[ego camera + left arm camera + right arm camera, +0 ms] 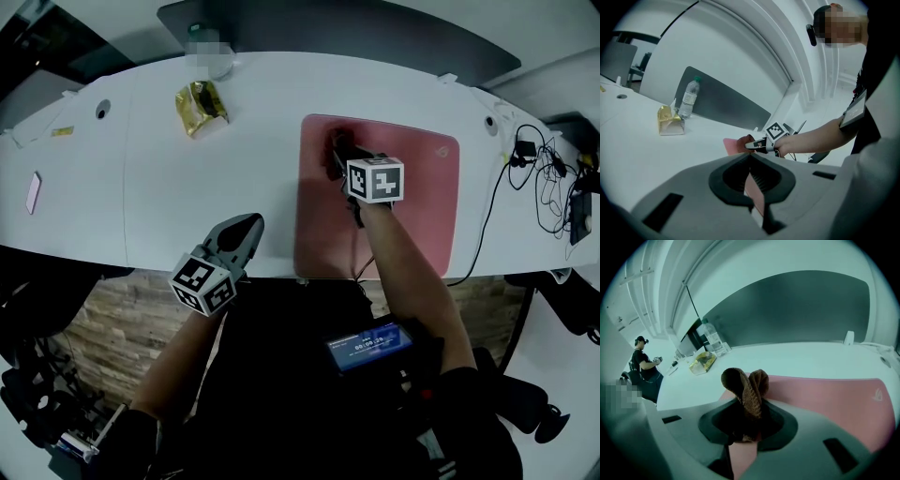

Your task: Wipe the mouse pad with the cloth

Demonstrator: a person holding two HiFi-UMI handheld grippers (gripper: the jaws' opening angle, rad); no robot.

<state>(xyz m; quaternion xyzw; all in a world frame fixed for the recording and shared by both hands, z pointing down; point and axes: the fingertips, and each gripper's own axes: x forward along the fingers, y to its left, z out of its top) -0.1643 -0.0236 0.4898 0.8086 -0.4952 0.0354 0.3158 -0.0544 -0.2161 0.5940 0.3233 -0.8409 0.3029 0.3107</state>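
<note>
A white counter (187,187) carries a pink mouse pad (412,206). The right gripper (337,157) stands over the pad's far left corner, its jaws clamped on a brown cloth (745,390) that bunches up between them. The left gripper (249,227) hovers at the counter's near edge, left of the pad, jaws together and empty.

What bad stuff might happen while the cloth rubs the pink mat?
1. The mouse pad lies at the near edge of the table and the left gripper is off it, so rubbing may push it askew or off.
2. The right gripper pinches only a bunch of the cloth; it might slip out.
</note>
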